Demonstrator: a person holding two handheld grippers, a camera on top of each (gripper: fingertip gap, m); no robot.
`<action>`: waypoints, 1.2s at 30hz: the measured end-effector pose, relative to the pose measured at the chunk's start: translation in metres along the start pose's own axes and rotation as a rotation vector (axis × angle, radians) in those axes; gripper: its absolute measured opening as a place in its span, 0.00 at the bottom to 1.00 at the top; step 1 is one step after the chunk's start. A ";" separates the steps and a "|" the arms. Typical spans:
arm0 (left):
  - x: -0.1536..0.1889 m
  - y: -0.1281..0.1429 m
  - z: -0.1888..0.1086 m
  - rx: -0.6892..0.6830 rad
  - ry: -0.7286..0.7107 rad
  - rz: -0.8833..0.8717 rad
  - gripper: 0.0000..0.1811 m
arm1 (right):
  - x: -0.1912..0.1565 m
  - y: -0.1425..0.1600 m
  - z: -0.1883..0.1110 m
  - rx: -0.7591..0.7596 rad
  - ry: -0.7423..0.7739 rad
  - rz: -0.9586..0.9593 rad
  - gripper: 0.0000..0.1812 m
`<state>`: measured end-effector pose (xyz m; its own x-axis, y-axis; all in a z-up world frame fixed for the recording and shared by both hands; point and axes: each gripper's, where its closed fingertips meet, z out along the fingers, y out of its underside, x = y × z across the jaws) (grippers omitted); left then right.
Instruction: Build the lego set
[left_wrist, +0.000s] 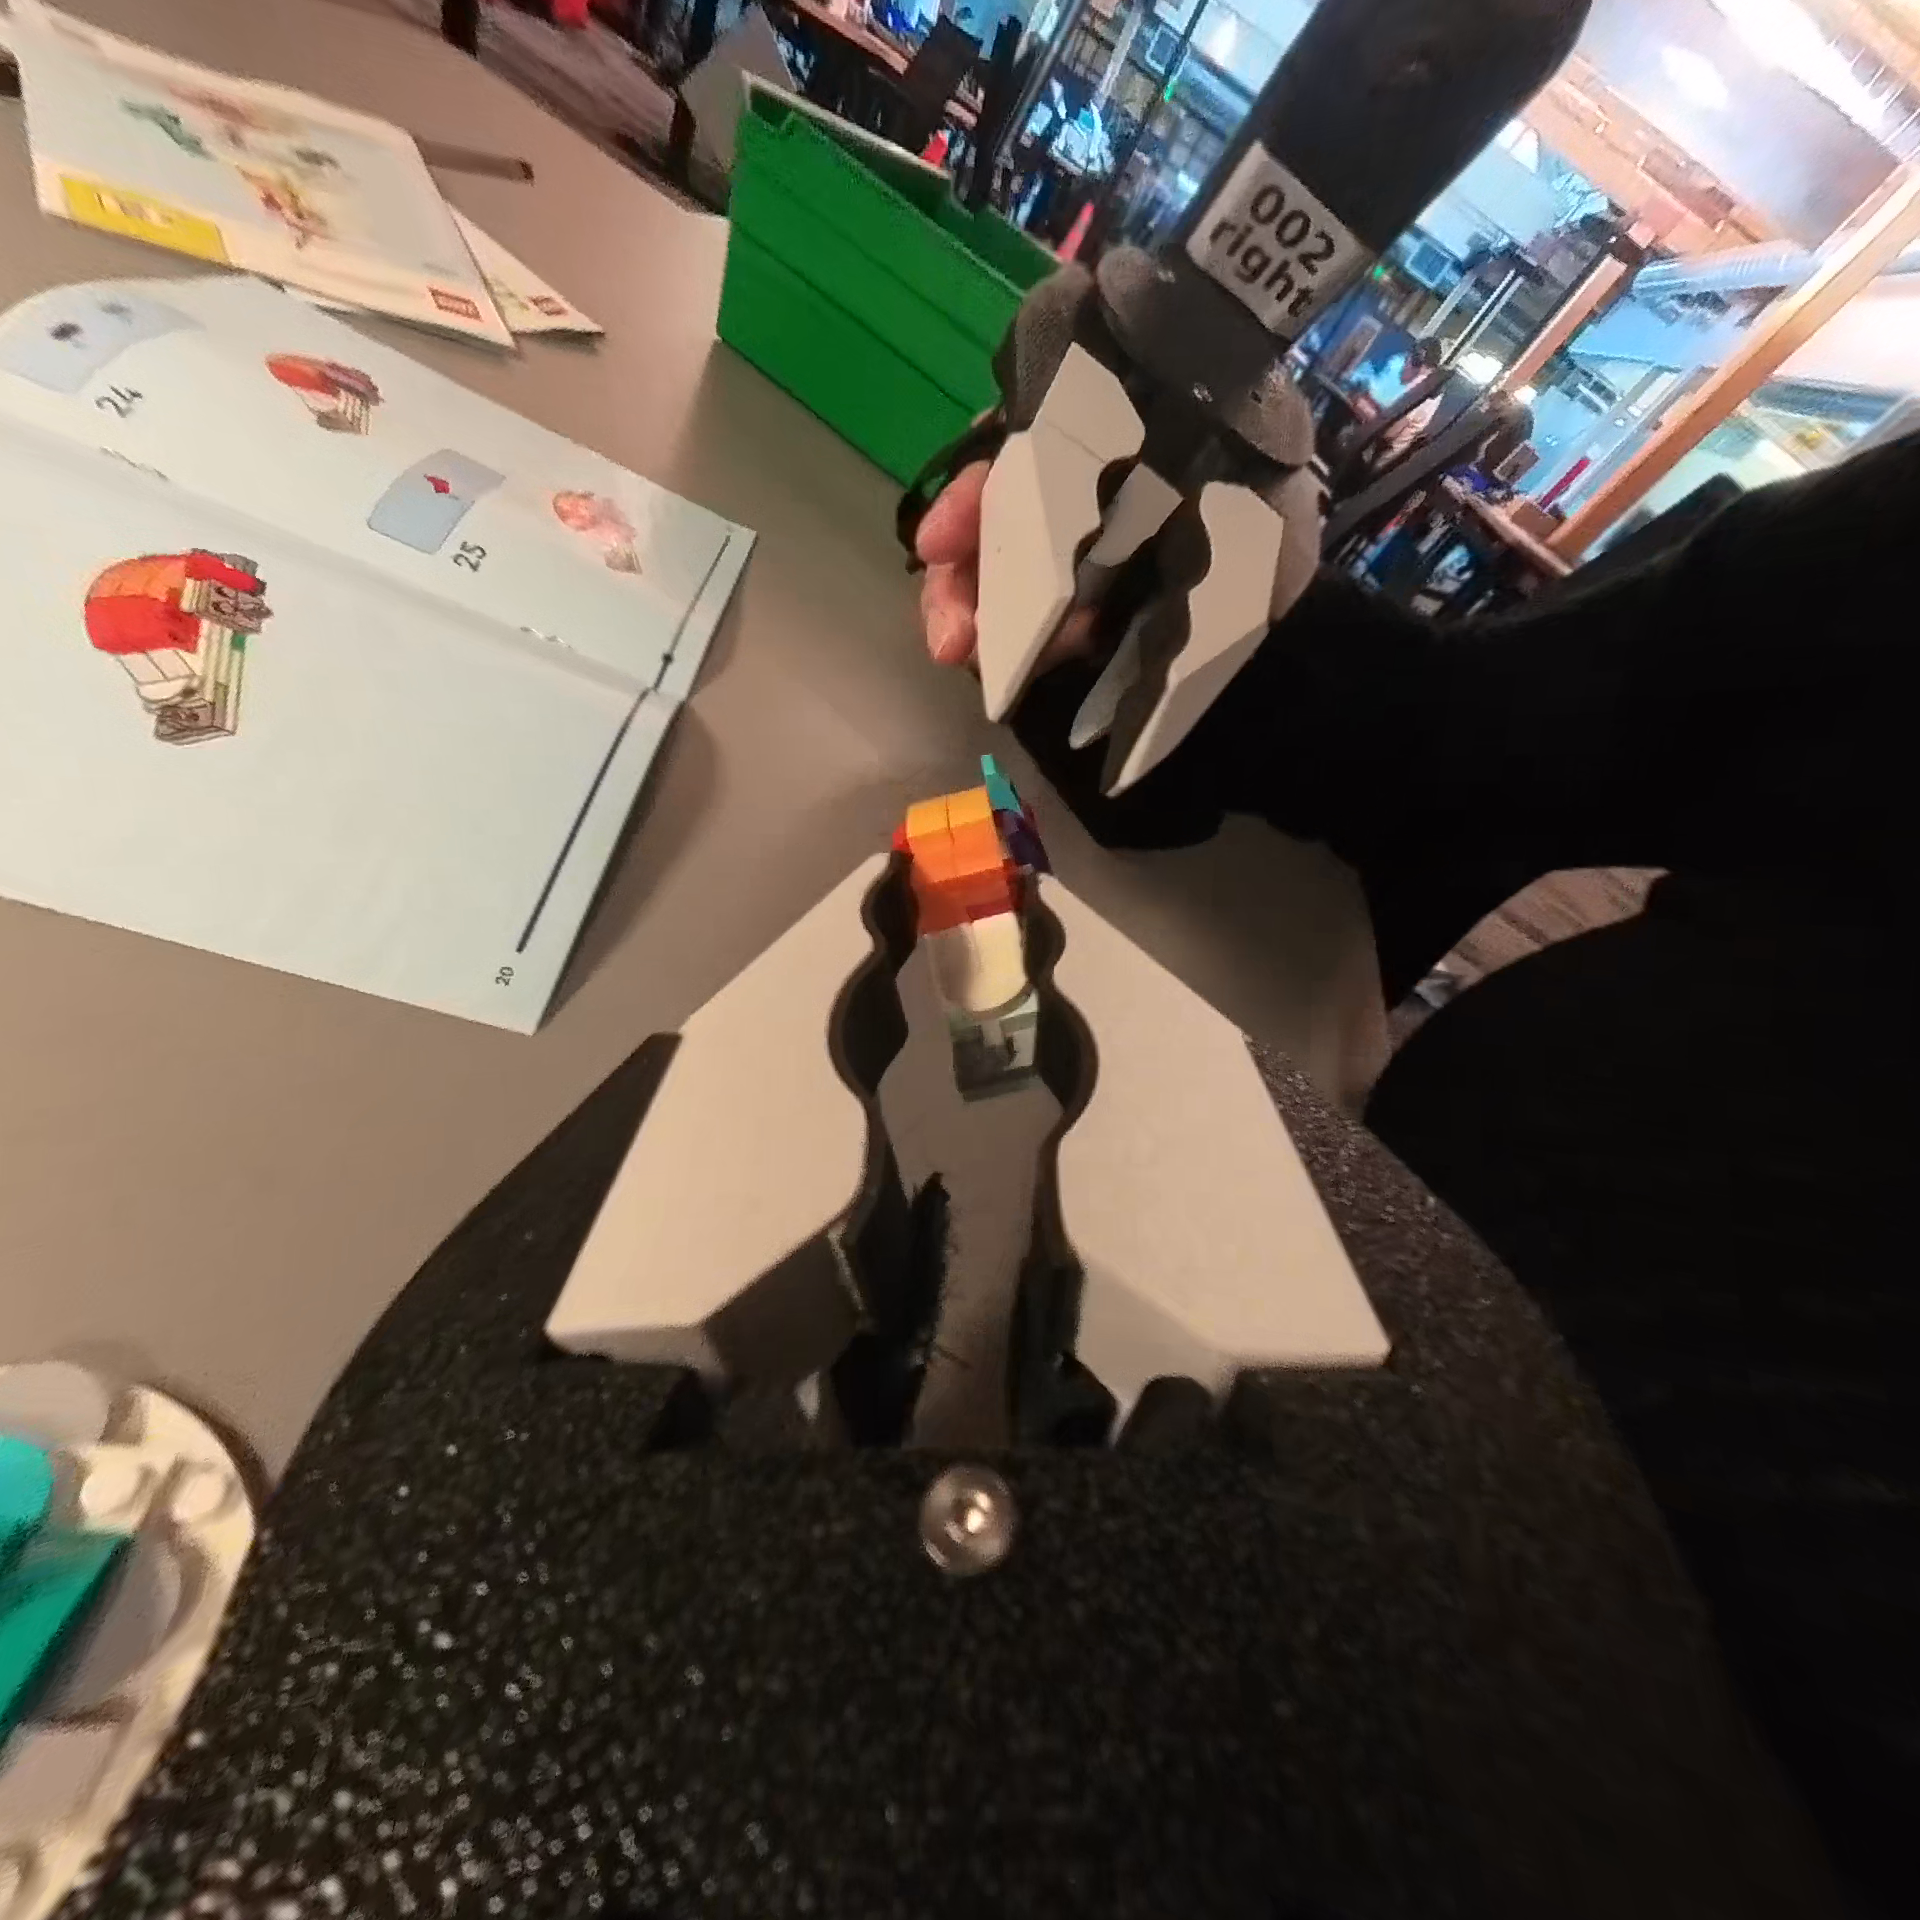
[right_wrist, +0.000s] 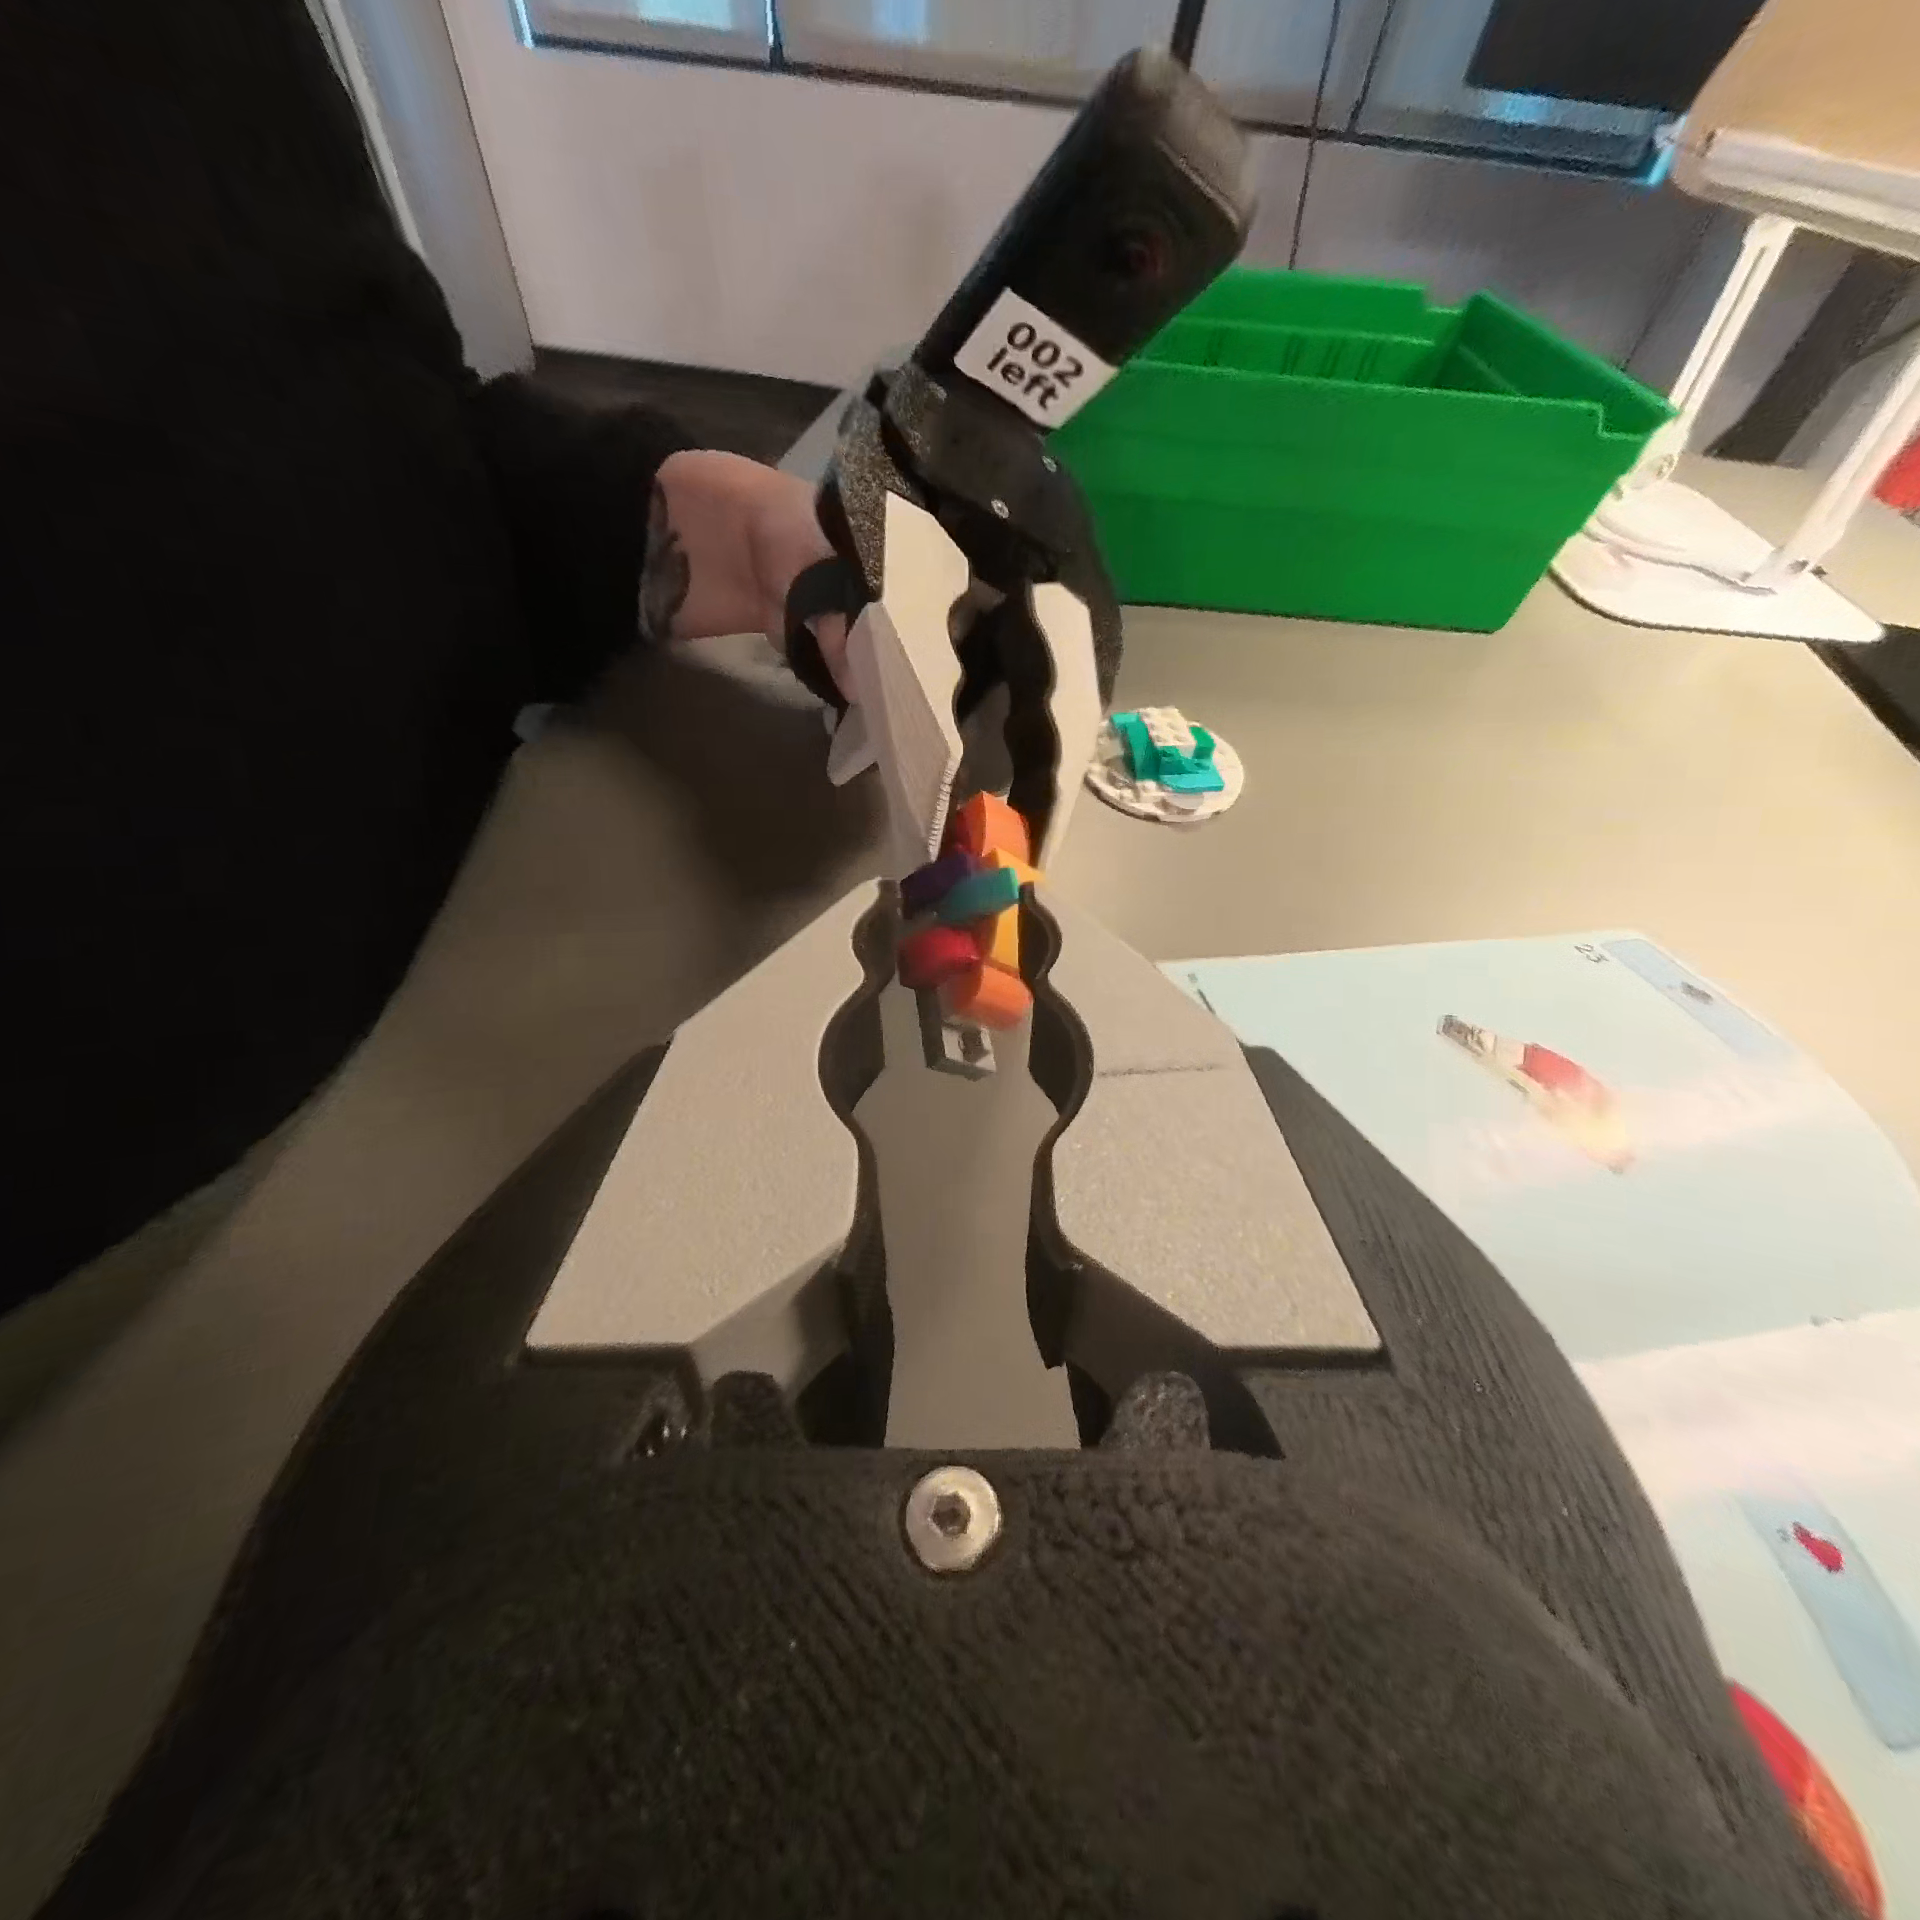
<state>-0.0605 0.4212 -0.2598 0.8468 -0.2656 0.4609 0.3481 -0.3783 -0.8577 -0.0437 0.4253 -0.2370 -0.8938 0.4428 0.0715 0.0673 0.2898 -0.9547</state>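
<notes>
The left gripper pinches a small plastic brick figure with an orange, white and grey body, held above the grey tabletop. The figure's multicoloured end sticks out past the fingertips. The right gripper hangs just beyond that end with its jaws slightly apart; whether it touches the figure cannot be told. In the right wrist view the figure sits between both grippers' tips. An open pale-blue instruction booklet lies beside a green plastic bin.
</notes>
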 end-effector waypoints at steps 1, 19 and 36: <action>-0.002 0.000 0.004 -0.007 -0.001 0.000 0.10 | 0.002 0.006 -0.003 -0.008 -0.002 0.009 0.12; -0.013 0.014 0.021 -0.134 0.059 -0.136 0.10 | 0.020 0.032 -0.001 -0.029 -0.110 0.372 0.08; -0.014 0.020 0.021 -0.167 0.086 -0.225 0.09 | 0.011 0.033 0.002 -0.048 -0.235 0.444 0.01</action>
<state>-0.0573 0.4357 -0.2879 0.7157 -0.2302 0.6594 0.4468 -0.5749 -0.6855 -0.0518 0.4378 -0.2680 -0.8498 0.3310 -0.4103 0.4786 0.1579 -0.8637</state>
